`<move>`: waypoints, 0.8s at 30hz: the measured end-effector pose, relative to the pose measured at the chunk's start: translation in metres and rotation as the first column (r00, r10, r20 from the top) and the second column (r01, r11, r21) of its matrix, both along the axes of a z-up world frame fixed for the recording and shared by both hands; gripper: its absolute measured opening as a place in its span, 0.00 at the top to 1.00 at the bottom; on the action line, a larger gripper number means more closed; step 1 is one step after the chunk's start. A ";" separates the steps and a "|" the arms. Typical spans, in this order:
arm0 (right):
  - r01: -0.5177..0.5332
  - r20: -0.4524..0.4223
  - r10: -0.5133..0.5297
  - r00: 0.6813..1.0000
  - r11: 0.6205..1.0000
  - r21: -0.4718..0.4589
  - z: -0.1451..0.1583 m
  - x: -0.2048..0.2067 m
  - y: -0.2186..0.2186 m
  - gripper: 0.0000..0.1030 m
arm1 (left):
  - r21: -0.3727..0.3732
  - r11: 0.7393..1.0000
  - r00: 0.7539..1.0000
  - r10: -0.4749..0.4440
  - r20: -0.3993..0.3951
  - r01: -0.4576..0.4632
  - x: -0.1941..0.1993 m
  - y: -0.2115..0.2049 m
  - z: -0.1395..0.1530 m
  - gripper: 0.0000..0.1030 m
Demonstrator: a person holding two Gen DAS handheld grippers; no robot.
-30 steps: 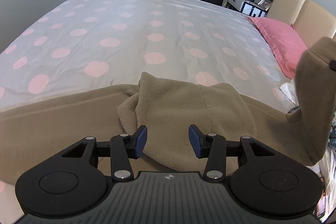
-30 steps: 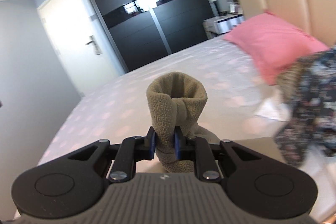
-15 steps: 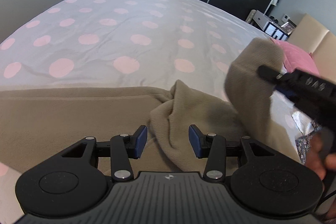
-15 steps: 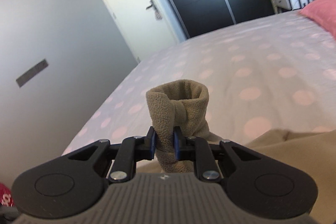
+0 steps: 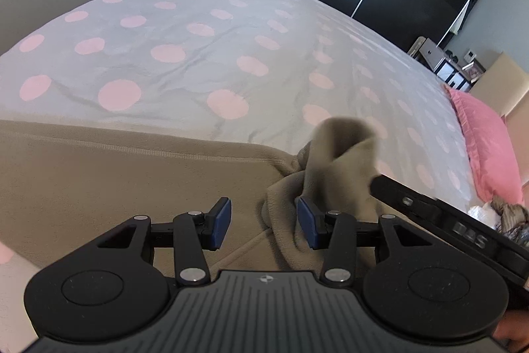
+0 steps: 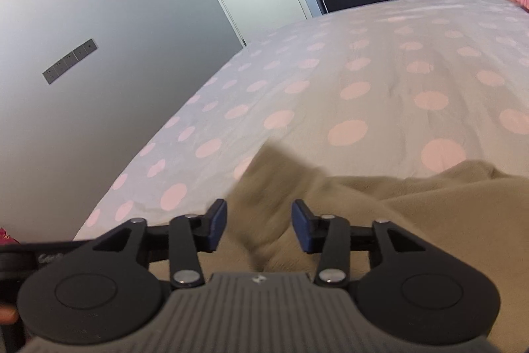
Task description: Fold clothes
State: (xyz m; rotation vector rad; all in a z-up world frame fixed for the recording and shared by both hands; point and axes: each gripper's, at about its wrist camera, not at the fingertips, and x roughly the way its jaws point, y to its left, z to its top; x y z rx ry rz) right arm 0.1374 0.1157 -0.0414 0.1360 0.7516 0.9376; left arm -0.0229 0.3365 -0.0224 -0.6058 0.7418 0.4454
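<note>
Step in hand: folding a sleeve inward over the body of the tan fleece garment (image 5: 99, 187), which is lying flat across the lower half of both views on the polka-dot bed (image 5: 198, 55).

Right gripper (image 6: 259, 229): its fingers have just been opening and are now standing apart; the sleeve end (image 6: 274, 174) is dropping blurred between them, no longer pinched. In the left wrist view the same sleeve (image 5: 340, 148) is standing bunched at centre right, with the right gripper's body entering from the lower right.

Left gripper (image 5: 264, 224): fingers apart, nothing clamped, hovering over the garment just beside the bunched fabric.

Pink pillow (image 5: 489, 141) at far right, well apart.

Judgement: the sleeve is landing crumpled, not flat. The next move is likely calling for smoothing it, then taking an edge for the following fold.
</note>
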 end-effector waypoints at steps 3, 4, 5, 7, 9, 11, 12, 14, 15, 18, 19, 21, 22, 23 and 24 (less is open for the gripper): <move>0.012 0.004 -0.012 1.000 1.000 -0.010 0.009 -0.001 -0.021 0.46 | -0.011 1.000 1.000 0.014 0.023 -0.013 0.002 0.000 0.003 0.56; 0.023 0.006 -0.022 1.000 0.999 -0.023 0.011 -0.001 -0.029 0.46 | -0.007 1.000 1.000 0.010 0.025 -0.010 0.003 -0.001 0.003 0.55; 0.034 0.009 -0.034 0.999 0.999 -0.039 0.012 -0.001 -0.036 0.46 | -0.002 1.000 1.000 0.004 0.025 -0.004 0.004 -0.003 0.002 0.52; 0.061 0.021 -0.059 0.998 0.995 -0.077 0.013 0.000 -0.053 0.46 | 0.007 1.000 1.000 -0.014 0.023 0.014 0.008 -0.006 0.000 0.49; 0.087 0.028 -0.084 0.996 0.991 -0.102 0.010 0.003 -0.071 0.46 | 0.014 0.999 0.999 -0.041 0.016 0.041 0.014 -0.010 -0.007 0.49; 0.115 0.033 -0.111 0.993 0.985 -0.127 0.007 0.005 -0.090 0.46 | 0.019 0.998 0.998 -0.063 0.009 0.063 0.020 -0.014 -0.013 0.47; 0.130 0.036 -0.126 0.991 0.982 -0.140 0.005 0.006 -0.099 0.46 | 0.023 0.997 0.997 -0.073 0.005 0.073 0.024 -0.016 -0.016 0.47; 0.159 0.046 -0.154 0.987 0.974 -0.163 0.001 0.011 -0.119 0.46 | 0.035 0.996 0.996 -0.085 -0.004 0.085 0.032 -0.019 -0.022 0.47; 0.174 0.052 -0.167 0.985 0.969 -0.174 0.000 0.012 -0.129 0.46 | 0.036 0.996 0.996 -0.086 -0.007 0.086 0.036 -0.020 -0.024 0.47; 0.220 0.077 -0.209 0.975 0.953 -0.206 -0.004 0.017 -0.162 0.45 | 0.013 0.996 0.996 -0.086 0.000 0.086 0.046 -0.020 -0.030 0.47; 0.237 0.086 -0.223 0.971 0.947 -0.218 -0.006 0.018 -0.173 0.43 | 0.004 0.996 0.996 -0.088 0.002 0.088 0.049 -0.020 -0.031 0.47; 0.263 0.102 -0.245 0.964 0.935 -0.238 -0.010 0.021 -0.194 0.37 | -0.006 0.995 0.995 -0.098 0.004 0.098 0.055 -0.023 -0.034 0.48; 0.273 0.109 -0.253 0.961 0.929 -0.250 -0.013 0.021 -0.204 0.37 | -0.002 0.995 0.995 -0.098 -0.002 0.098 0.058 -0.024 -0.036 0.48; 0.281 0.116 -0.259 0.959 0.923 -0.264 -0.017 0.021 -0.214 0.36 | 0.007 0.995 0.995 -0.097 -0.013 0.097 0.060 -0.025 -0.037 0.51; 0.286 0.122 -0.261 0.957 0.916 -0.281 -0.022 0.021 -0.223 0.36 | 0.017 0.995 0.995 -0.096 -0.025 0.097 0.061 -0.026 -0.038 0.53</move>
